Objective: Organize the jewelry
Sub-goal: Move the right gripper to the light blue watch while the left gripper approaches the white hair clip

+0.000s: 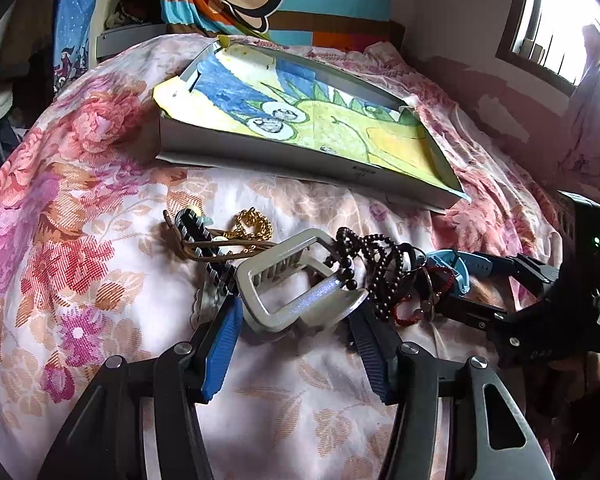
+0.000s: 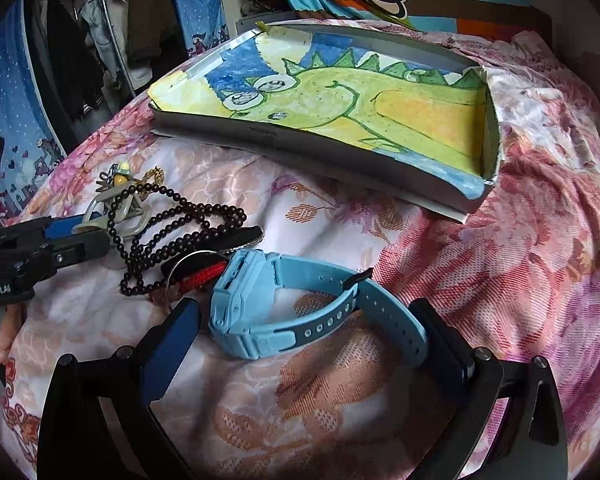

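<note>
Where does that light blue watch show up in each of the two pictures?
Left wrist view: the watch lies right of centre, half hidden behind the dark beads, between the right hand-held gripper's fingers.
Right wrist view: it is at bottom centre, between the pads.
Shared landmark: the tray with the dinosaur drawing, behind the pile.

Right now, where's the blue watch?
The blue watch lies on the bedspread between the right gripper's jaws, beside the beads, nearer than the box.
</note>
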